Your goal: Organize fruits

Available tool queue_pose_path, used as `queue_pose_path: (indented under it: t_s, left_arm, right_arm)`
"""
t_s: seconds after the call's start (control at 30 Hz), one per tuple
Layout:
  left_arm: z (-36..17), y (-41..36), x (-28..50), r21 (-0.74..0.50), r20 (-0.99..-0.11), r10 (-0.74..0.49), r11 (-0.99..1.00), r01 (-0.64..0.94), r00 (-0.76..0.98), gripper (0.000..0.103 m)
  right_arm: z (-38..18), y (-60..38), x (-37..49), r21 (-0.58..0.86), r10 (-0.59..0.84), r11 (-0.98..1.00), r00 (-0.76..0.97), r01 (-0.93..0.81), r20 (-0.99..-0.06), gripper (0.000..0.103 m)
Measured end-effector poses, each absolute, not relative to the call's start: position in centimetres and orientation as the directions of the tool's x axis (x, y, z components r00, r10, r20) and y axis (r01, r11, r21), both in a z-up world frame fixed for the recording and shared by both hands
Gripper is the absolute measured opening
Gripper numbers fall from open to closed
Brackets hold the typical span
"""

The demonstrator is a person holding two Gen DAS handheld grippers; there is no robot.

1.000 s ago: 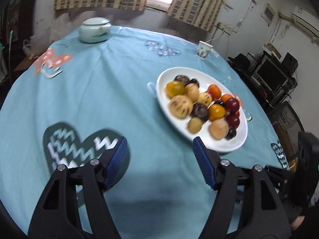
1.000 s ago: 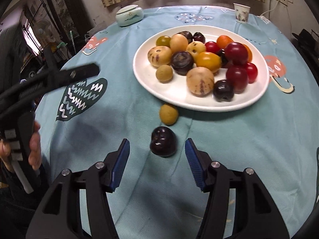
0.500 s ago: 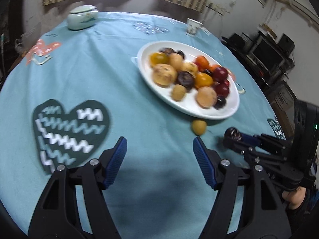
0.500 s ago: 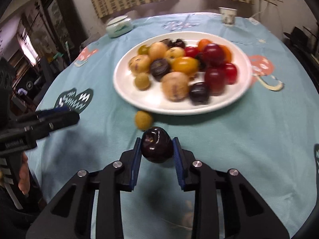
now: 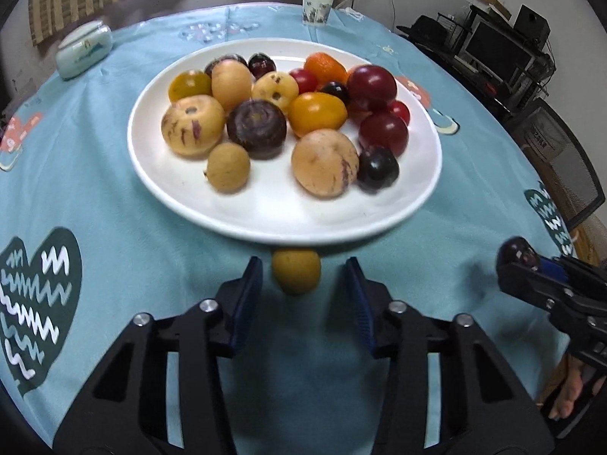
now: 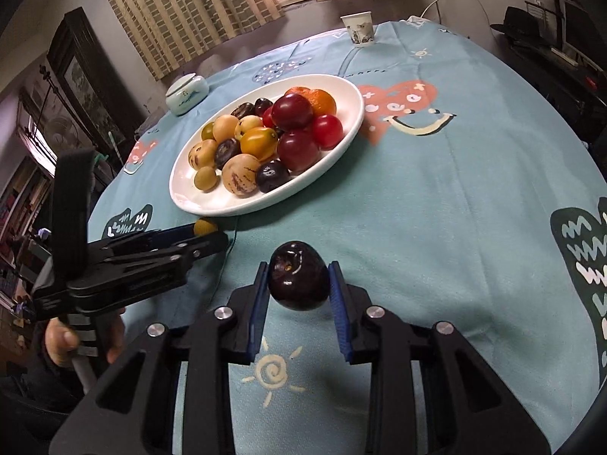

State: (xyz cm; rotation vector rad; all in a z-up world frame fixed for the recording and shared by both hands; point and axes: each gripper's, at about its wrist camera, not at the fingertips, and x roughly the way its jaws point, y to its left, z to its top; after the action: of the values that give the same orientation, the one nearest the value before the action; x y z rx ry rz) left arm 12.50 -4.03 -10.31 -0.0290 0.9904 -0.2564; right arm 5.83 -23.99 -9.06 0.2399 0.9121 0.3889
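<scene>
With the right gripper (image 6: 299, 284) clenched on a dark plum (image 6: 298, 281) near the plate (image 5: 265, 223), the left gripper (image 5: 299, 288), its jaws just closing but not yet touching, straddles the yellow fruit (image 5: 296, 271) beside the plate's rim, which it seemingly must pinch next.

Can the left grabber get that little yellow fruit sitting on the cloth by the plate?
Probably yes. The little yellow fruit already sits between the left gripper fingers, which have just been closing but don't press it yet. Nothing blocks it; the plate rim is just behind.
</scene>
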Motion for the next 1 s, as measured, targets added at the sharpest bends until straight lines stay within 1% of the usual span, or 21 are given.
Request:
queue_pose_path:
  t_s: [0.03, 0.07, 0.1, 0.2, 0.37, 0.63, 0.7, 0.8, 0.9, 1.0]
  left_arm:
    - [-10.4, -4.4, 12.7, -0.121, -0.821, -0.215, 0.971, 0.207, 0.529, 0.04]
    - [-10.5, -4.5, 12.6, -0.103, -0.817, -0.202, 0.973, 0.207, 0.54, 0.032]
    - [-10.4, -4.4, 12.6, -0.098, -0.816, -0.197, 0.974, 0.205, 0.543, 0.026]
    - [-10.1, -4.0, 11.9, -0.144, -0.813, -0.239, 0.966, 0.213, 0.531, 0.026]
    - [-8.5, -3.2, 9.4, -0.185, -0.785, -0.294, 0.951, 0.246, 0.545, 0.026]
    - [-6.0, -1.2, 7.4, -0.219, -0.746, -0.327, 0.943, 0.25, 0.58, 0.026]
    - [-5.6, -0.5, 7.8, -0.228, -0.746, -0.327, 0.944, 0.238, 0.581, 0.026]
    - [-4.6, 0.7, 8.6, -0.203, -0.734, -0.298, 0.954, 0.221, 0.61, 0.026]
    - [-2.9, 1.8, 10.5, -0.17, -0.709, -0.259, 0.965, 0.198, 0.656, 0.026]
    - [-2.2, 2.4, 13.0, -0.159, -0.705, -0.241, 0.97, 0.182, 0.667, 0.026]
  right_arm:
    - [-9.1, -24.0, 5.9, 0.366, 0.427, 0.903, 0.548, -0.225, -0.719, 0.031]
    - [-9.1, -23.9, 5.9, 0.368, 0.43, 0.902, 0.545, -0.225, -0.72, 0.031]
    - [-9.1, -23.8, 5.9, 0.369, 0.431, 0.901, 0.543, -0.227, -0.721, 0.031]
    - [-8.8, -23.5, 5.8, 0.366, 0.434, 0.901, 0.541, -0.235, -0.72, 0.031]
    - [-8.5, -22.7, 5.9, 0.356, 0.431, 0.902, 0.541, -0.243, -0.722, 0.031]
    - [-8.7, -20.4, 6.4, 0.339, 0.434, 0.9, 0.51, -0.273, -0.743, 0.031]
    - [-8.5, -19.8, 6.6, 0.333, 0.435, 0.899, 0.504, -0.283, -0.746, 0.031]
    - [-7.7, -18.6, 7.2, 0.315, 0.438, 0.896, 0.5, -0.314, -0.747, 0.031]
    - [-6.4, -17.0, 8.1, 0.283, 0.442, 0.889, 0.508, -0.361, -0.74, 0.031]
    - [-5.4, -14.9, 9.8, 0.268, 0.457, 0.876, 0.507, -0.402, -0.731, 0.031]
